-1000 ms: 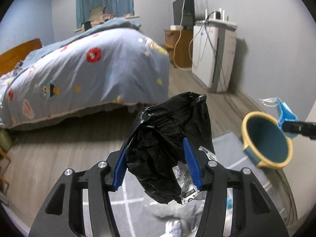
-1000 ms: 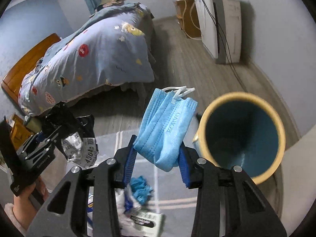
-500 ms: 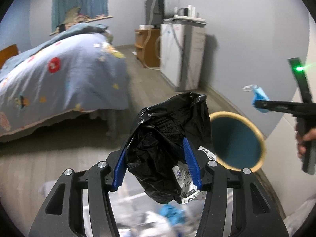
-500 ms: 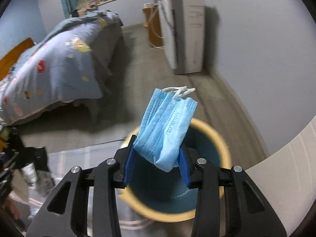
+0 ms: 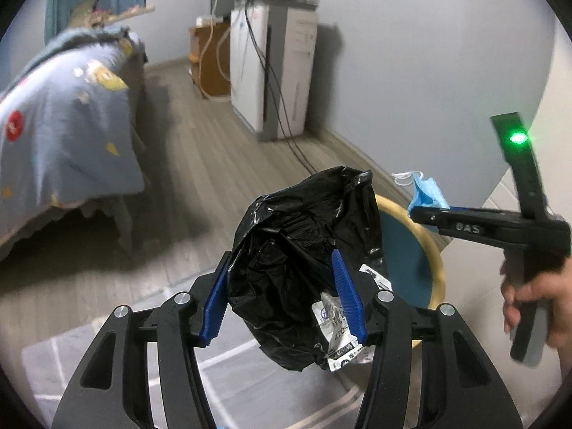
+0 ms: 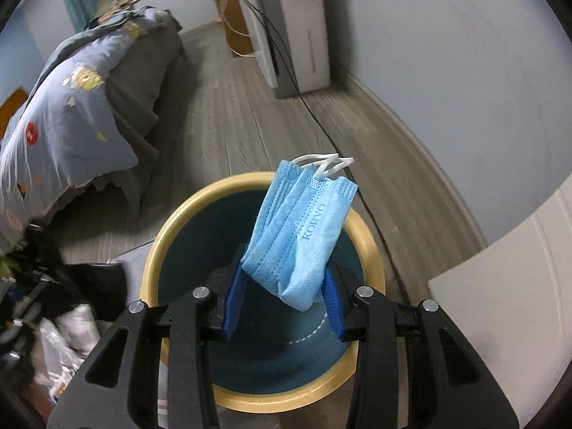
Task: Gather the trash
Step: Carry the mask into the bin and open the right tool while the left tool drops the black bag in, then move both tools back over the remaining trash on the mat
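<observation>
My left gripper (image 5: 282, 286) is shut on a crumpled black plastic bag (image 5: 296, 271) with a white printed label (image 5: 339, 336) at its lower right. It hangs just left of a teal bin with a yellow rim (image 5: 411, 250). My right gripper (image 6: 284, 293) is shut on a folded blue face mask (image 6: 304, 228), held directly over the open mouth of the bin (image 6: 186, 214). In the left wrist view the right gripper (image 5: 418, 212) with the mask (image 5: 427, 195) reaches in from the right, held by a hand (image 5: 536, 300). The bin's inside looks dark and bare.
A bed with a blue patterned cover (image 5: 60, 118) fills the left. A white appliance (image 5: 275, 68) with trailing cables and a wooden cabinet (image 5: 211, 60) stand by the far wall. A grey rug (image 5: 250, 375) lies under the bin. Loose wrappers (image 6: 64, 343) lie left of the bin.
Both grippers have swung right and down toward the bin. The mask went from beside the bin to above its mouth; the bag came up close to the bin's left side. Both grips are unchanged.
</observation>
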The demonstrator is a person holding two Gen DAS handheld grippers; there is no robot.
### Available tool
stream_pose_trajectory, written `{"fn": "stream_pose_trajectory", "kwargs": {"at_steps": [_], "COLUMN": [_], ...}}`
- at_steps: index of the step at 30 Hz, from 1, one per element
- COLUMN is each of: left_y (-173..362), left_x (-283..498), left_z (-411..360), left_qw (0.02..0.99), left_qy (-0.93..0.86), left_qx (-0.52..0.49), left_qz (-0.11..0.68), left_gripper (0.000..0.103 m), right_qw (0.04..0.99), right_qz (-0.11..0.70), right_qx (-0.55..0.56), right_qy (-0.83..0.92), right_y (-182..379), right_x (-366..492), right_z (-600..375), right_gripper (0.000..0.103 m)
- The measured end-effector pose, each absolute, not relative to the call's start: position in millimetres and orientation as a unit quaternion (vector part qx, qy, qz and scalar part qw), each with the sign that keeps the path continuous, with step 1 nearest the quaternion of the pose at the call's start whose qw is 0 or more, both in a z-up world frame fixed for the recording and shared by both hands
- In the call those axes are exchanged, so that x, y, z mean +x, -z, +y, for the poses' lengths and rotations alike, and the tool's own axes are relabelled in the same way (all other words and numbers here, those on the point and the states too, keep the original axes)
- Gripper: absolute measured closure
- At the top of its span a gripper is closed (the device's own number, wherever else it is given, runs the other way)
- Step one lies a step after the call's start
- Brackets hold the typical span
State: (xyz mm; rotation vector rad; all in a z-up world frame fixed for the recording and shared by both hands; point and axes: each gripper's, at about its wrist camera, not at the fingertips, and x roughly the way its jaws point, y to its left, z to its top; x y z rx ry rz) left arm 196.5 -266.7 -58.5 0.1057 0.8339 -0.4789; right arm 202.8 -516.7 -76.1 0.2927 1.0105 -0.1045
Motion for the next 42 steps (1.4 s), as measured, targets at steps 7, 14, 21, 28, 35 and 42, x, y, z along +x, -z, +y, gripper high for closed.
{"fn": "stream_pose_trajectory", "kwargs": {"at_steps": [7, 14, 21, 28, 35, 42], "left_y": [77, 76, 74, 67, 61, 49], "left_x": [211, 212, 209, 206, 202, 191], "left_z": [-303, -295, -267, -248, -244, -237], "left_qw": [0.877, 0.881, 0.891, 0.897, 0.899, 0.902], "left_qy": [0.24, 0.238, 0.209, 0.189, 0.184, 0.176], "left_qx": [0.087, 0.072, 0.049, 0.049, 0.054, 0.062], "left_qz": [0.408, 0.402, 0.401, 0.396, 0.394, 0.389], "left_gripper": [0.04, 0.024, 0.02, 0.018, 0.018, 0.013], "right_qw": [0.856, 0.85, 0.85, 0.857, 0.857, 0.856], "right_qz": [0.489, 0.502, 0.508, 0.505, 0.506, 0.503], "right_qx": [0.164, 0.156, 0.136, 0.1, 0.097, 0.108], "right_qy": [0.035, 0.026, 0.013, 0.02, 0.026, 0.047], "right_y": [82, 88, 89, 86, 85, 81], "right_x": [205, 207, 210, 209, 208, 207], "right_z": [-515, -510, -498, -490, -489, -494], "right_gripper": [0.064, 0.064, 0.064, 0.033, 0.023, 0.008]}}
